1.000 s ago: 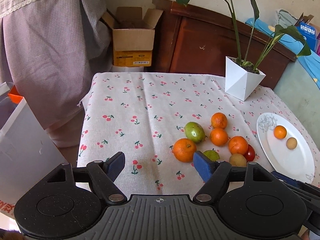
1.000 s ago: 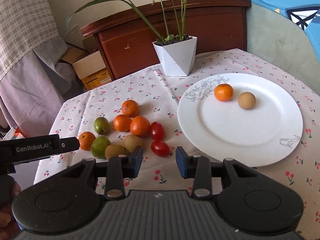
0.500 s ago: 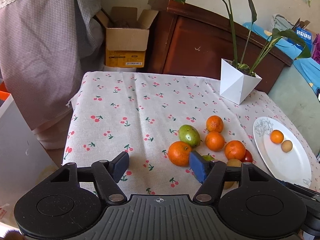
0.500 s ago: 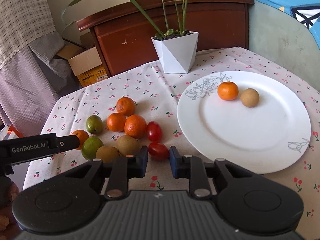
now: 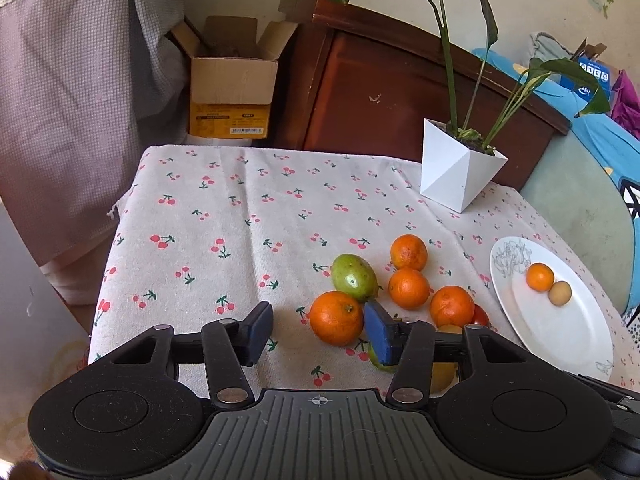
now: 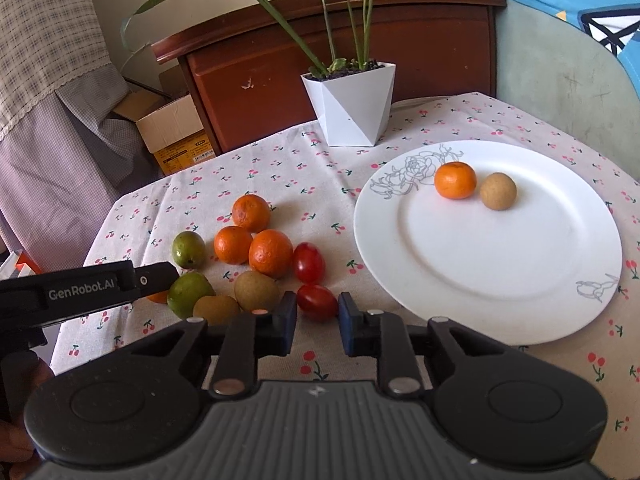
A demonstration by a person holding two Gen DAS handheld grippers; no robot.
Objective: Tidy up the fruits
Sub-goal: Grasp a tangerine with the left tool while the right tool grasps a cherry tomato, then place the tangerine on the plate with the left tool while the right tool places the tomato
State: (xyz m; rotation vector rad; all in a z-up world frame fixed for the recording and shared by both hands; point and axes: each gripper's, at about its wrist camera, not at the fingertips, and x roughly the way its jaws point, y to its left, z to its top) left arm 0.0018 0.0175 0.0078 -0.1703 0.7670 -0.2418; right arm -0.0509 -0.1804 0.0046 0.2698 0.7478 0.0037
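Right tongs (image 6: 317, 322): narrowed over the last sec, jaws not yet clenched, gap now only a bit wider than the near cherry tomato (image 6: 317, 302). Crept fwd too; tomato sat just ahead of the tips, centred on the gap, not yet gripped. No contact visible betw pads and skin; can't tell for sure at the hidden underside.

Left tongs (image 5: 318, 330): stayed released, wide apart, nothing held. Drifted fwd and rightward toward the pile; big orange (image 5: 337, 323) now sat betw the tips, touching or nearly touching the right pad, well clear of the left one. Green mango-like fruit (image 5: 354, 282) just beyond it. Two more oranges and a third farther ahead-right.

Plate (image 6: 520, 320) lay ahead-right of right tongs, close by, w/ only a small orange (image 6: 455, 180) and a tan round fruit (image 6: 498, 191) on its far part, touching each other. Rest of pile, incl second tomato (image 6: 309, 262), two brownish fruits and a green one, remained on the cloth (image 6: 280, 168) ahead-left of right tongs.

Meaning, prob: pre-grasp on near tomato, close pending; task early, most fruit not moved. Soft, slick, round skin, so likely to squirt out if squeezed off-centre. Left tongs seemingly lining up the orange in parallel; some risk of nudging the neighbours.
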